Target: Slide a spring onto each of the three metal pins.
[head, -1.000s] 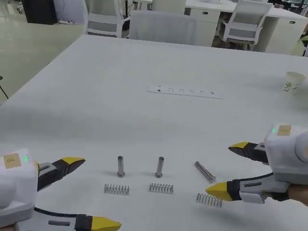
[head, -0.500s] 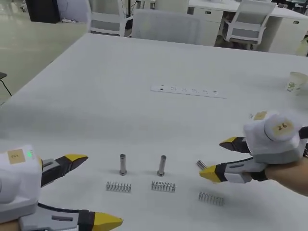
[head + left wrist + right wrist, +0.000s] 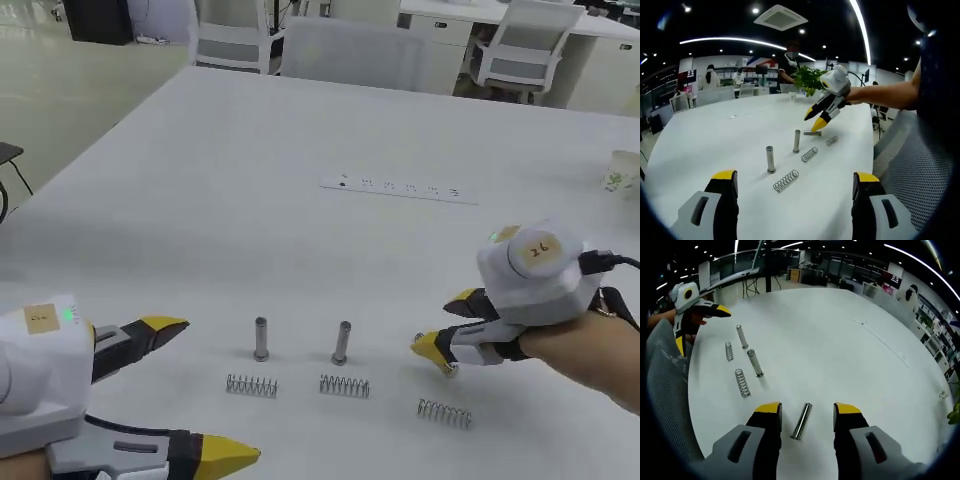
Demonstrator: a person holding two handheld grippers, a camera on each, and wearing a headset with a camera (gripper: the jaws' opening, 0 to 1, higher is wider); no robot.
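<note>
The short silver metal pin [image 3: 801, 421] lies flat on the white surface [image 3: 840, 340] between the wide jaws of the right hand-held gripper [image 3: 807, 409], its long axis parallel to them.

This is an open-plan office. The work surface is a large white meeting table [image 3: 300, 150] with a white power strip [image 3: 398, 187] lying along its middle. Beyond its far edge stand wheeled office chairs [image 3: 515, 40] and a grey mesh-backed chair [image 3: 345, 55]. Behind them are white desks [image 3: 440, 18] with drawer units, on a pale polished floor [image 3: 80, 60]. A paper cup [image 3: 622, 172] sits near the table's right edge. In the left gripper view, a ceiling air-conditioning cassette [image 3: 780, 17], long curved light strips [image 3: 860, 30] and small recessed spotlights are overhead. A leafy potted plant [image 3: 807, 78] stands at the table's end, and people [image 3: 710, 78] are among further desks and chairs behind.
</note>
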